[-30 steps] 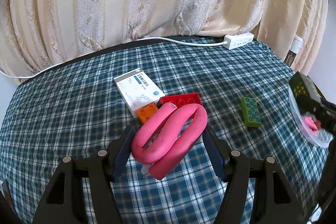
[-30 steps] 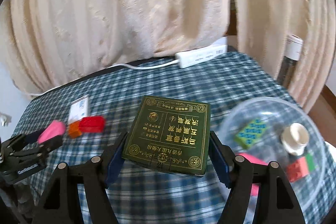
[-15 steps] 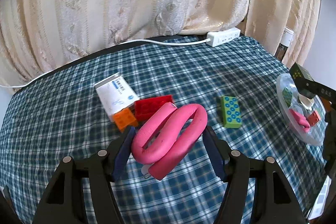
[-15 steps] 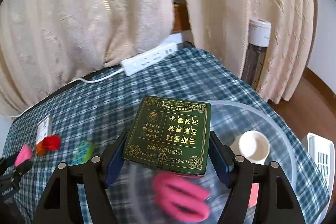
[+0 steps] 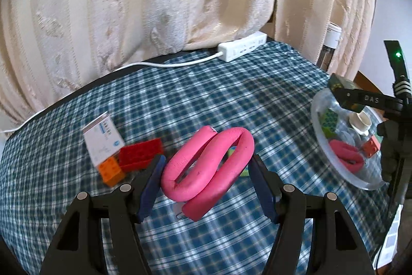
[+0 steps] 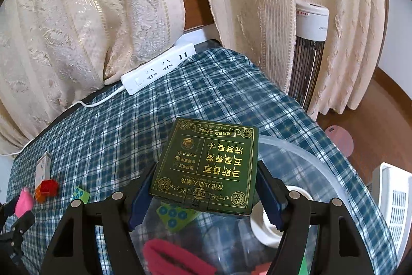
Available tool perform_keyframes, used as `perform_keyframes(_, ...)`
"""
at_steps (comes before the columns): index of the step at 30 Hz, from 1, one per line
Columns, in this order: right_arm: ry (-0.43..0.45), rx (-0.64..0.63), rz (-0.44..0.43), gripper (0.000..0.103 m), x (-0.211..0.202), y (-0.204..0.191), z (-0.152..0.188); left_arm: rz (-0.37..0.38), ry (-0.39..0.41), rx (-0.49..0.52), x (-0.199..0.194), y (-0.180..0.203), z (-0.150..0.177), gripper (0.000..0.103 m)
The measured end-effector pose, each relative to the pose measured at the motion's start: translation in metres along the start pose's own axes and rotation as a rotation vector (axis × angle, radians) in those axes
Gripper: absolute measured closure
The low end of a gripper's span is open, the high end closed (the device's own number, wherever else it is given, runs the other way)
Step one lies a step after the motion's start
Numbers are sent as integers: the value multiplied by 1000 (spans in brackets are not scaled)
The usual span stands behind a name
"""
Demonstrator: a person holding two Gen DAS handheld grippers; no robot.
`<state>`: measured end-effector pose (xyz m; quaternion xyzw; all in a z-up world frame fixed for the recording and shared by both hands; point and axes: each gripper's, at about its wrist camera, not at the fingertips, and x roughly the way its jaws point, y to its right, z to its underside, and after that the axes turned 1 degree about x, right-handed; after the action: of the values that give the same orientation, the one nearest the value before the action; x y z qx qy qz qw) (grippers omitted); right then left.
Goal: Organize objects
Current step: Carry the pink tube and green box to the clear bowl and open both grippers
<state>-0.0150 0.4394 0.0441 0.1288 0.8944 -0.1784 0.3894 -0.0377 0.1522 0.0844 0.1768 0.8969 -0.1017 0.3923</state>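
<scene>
Left hand-held gripper clamped on pink foam loop, held above the checked counter near red brick and white box. Right hand-held gripper clamped on green box over clear bowl.

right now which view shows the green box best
The right wrist view: the green box, clamped in the right gripper, fills the centre with its gold lettering legible. The left wrist view catches only one corner at the right edge.
</scene>
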Motion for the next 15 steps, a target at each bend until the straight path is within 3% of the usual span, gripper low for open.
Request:
perform_keyframes(7, -1, 59, -36, 23, -1, 20, -4, 38, -3, 37, 6, 27, -11, 36)
perform_keyframes(15, 84, 59, -71, 23, -35, 29, -3, 119, 3, 73, 14, 60, -23, 36)
